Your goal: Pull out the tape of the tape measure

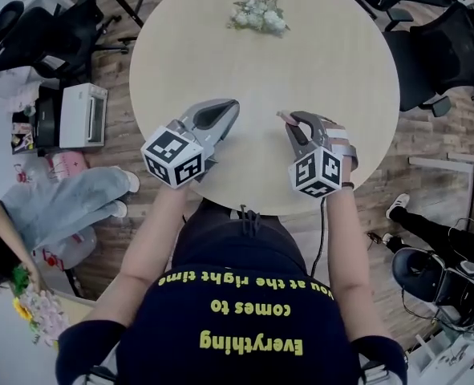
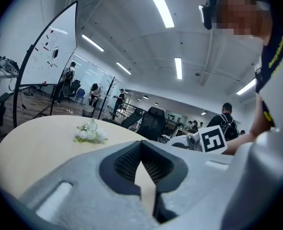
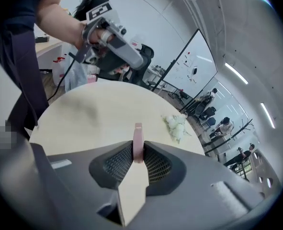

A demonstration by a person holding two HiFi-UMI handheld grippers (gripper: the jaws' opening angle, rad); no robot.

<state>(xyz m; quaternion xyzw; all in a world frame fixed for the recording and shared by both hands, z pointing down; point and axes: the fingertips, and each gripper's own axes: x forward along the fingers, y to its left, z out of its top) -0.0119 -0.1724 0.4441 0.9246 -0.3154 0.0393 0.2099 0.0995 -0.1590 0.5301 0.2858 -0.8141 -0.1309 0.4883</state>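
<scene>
Tape measure (image 3: 138, 137) in right hand-held gripper (image 3: 138, 151).

Smooth matt tabletop (image 1: 341, 70); grey plastic right tongs (image 3: 137, 147) (ribbed dark pads (image 3: 117, 164))

Only a thin edge of the pink thing (image 3: 138, 131) pokes out of the right gripper (image 3: 137, 152), and the rest is hidden between its pads, too little to name it.

Round table (image 1: 301, 79), white flowers (image 1: 258, 14)
</scene>
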